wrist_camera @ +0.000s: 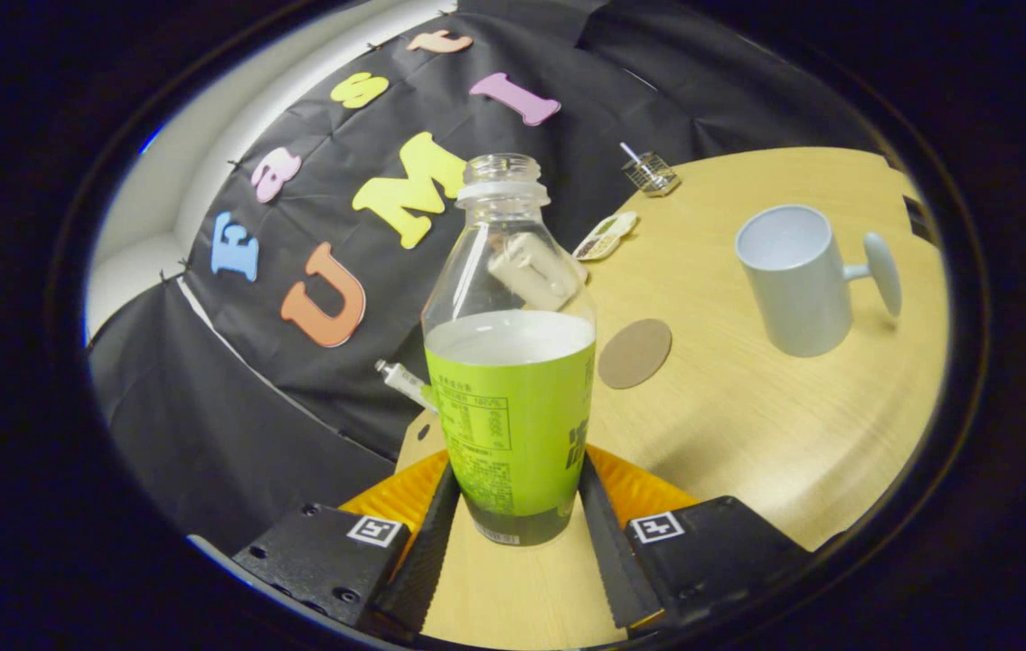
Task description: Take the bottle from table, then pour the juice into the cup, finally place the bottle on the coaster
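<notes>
Gripper [513, 506]: closed on the bottle, whose lower body is pressed from both sides by the two ribbed black fingers [427, 551].
Bottle [513, 389]: held between the fingers, tilted in the view, uncapped; a green label is wrapped round the lower part and the clear upper part is seen above the liquid line. Its base appears lifted off the table, though this cannot be told for certain.
Table [748, 434]: a light wooden top is seen under and beyond the fingers.
Coaster [635, 353]: a round brown disc is laid flat on the table just beyond the bottle, to its right.
Tube [404, 382]: a small white tube is seen just left of the bottle.
Cup [797, 280]: a pale grey mug is stood upright further right, well apart from the coaster, its handle turned away from the bottle.
Packet [606, 237]: a small packet is laid further back.
Wire basket [651, 172]: a small one is set at the table's far edge.
</notes>
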`<action>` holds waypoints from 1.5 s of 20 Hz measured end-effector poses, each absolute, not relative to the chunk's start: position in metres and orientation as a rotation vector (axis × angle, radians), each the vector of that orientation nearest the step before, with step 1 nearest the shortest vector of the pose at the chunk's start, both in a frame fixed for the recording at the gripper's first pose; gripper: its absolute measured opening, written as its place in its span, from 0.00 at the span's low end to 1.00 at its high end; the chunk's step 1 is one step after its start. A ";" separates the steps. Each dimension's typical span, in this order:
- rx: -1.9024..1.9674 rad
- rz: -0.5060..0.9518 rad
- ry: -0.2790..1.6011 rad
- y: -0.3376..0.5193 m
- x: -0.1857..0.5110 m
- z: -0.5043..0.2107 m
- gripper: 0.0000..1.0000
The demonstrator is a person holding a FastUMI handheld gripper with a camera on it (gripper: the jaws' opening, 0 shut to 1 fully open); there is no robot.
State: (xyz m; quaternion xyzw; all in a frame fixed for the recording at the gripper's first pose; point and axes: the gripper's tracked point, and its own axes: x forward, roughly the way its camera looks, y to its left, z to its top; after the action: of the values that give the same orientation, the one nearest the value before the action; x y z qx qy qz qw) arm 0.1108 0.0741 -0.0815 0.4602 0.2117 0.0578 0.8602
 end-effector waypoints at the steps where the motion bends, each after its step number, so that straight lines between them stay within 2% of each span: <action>1: 1.010 0.121 0.441 0.073 0.115 -0.080 0.77; 12: 1.342 0.145 0.414 0.065 0.131 -0.066 0.77; 18: 1.496 0.184 0.343 0.052 0.133 -0.047 0.76; 21: 1.626 0.250 0.258 0.046 0.144 -0.020 0.77; 30: 1.732 0.253 0.248 0.038 0.150 -0.016 0.76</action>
State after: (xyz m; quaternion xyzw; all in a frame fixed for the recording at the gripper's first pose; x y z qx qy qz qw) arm 0.1499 0.0378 -0.0163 0.7576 0.1087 0.1108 0.6340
